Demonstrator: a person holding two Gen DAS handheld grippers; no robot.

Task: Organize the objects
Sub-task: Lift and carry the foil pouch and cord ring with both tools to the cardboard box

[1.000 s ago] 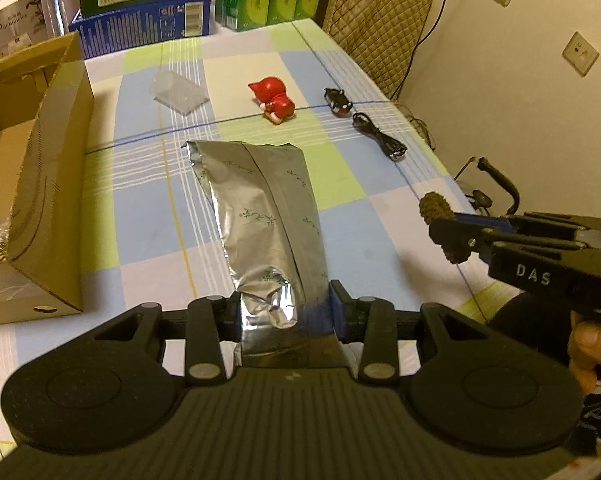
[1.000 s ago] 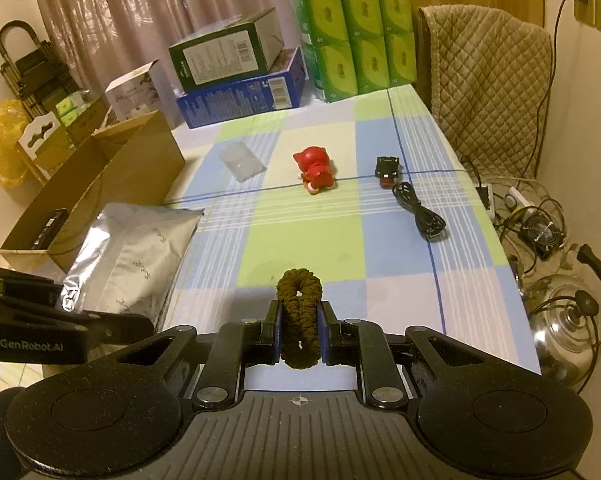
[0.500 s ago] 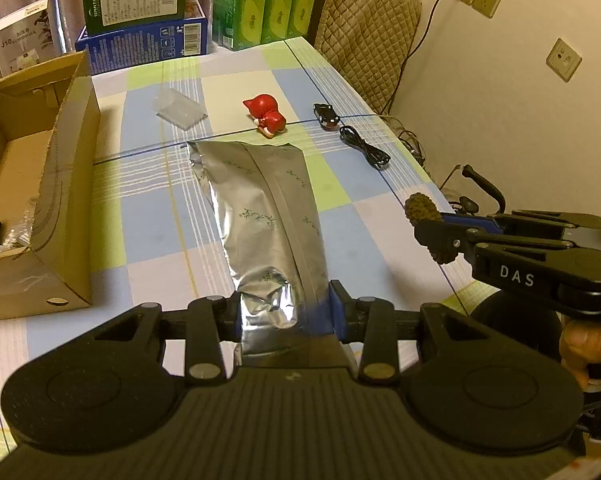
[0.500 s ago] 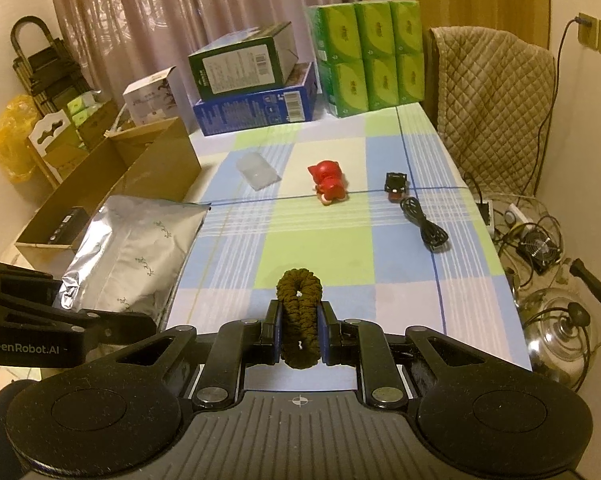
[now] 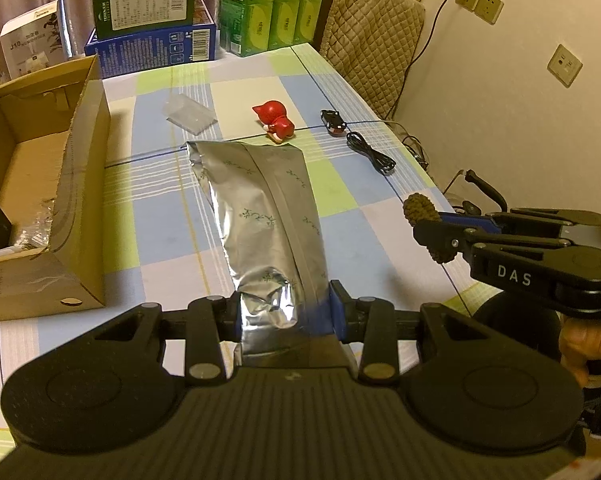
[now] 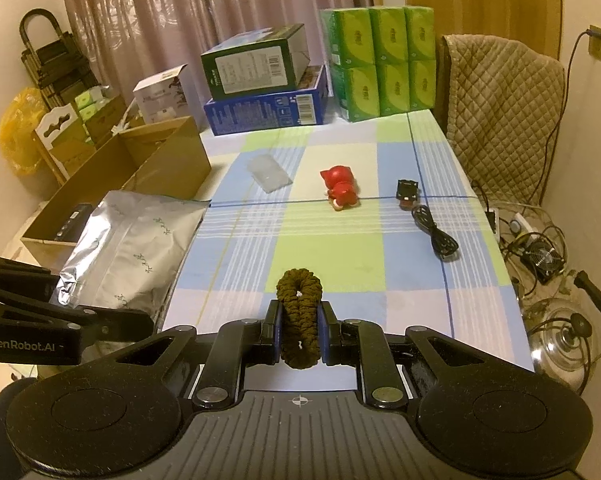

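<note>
Here, the left gripper point(image 5: 286, 316) was clamped on the near end of a silver foil pouch point(image 5: 260, 216), which hung above the checked tablecloth point(image 5: 160, 232) with its far end pointing toward the red figurine point(image 5: 275, 121); the right gripper point(image 6: 299, 326) was closed tight on a brown braided loop point(image 6: 299, 312), raised above the cloth's near edge. Open cardboard box point(image 5: 40, 184): at the table's left side, a black item lying inside. Clear plastic packet point(image 5: 188, 114): flat on the cloth, left of the figurine. Small black and red device point(image 5: 333, 122): right of the figurine, with a coiled black cable point(image 5: 370, 152) just beside it. Green tissue packs point(image 6: 382, 64) and stacked blue and green cartons point(image 6: 264, 88): at the far end of the table. Quilted chair cover point(image 6: 504, 104): at the far right corner. Part of the person's hand point(image 5: 588, 340): visible behind the right tool
</note>
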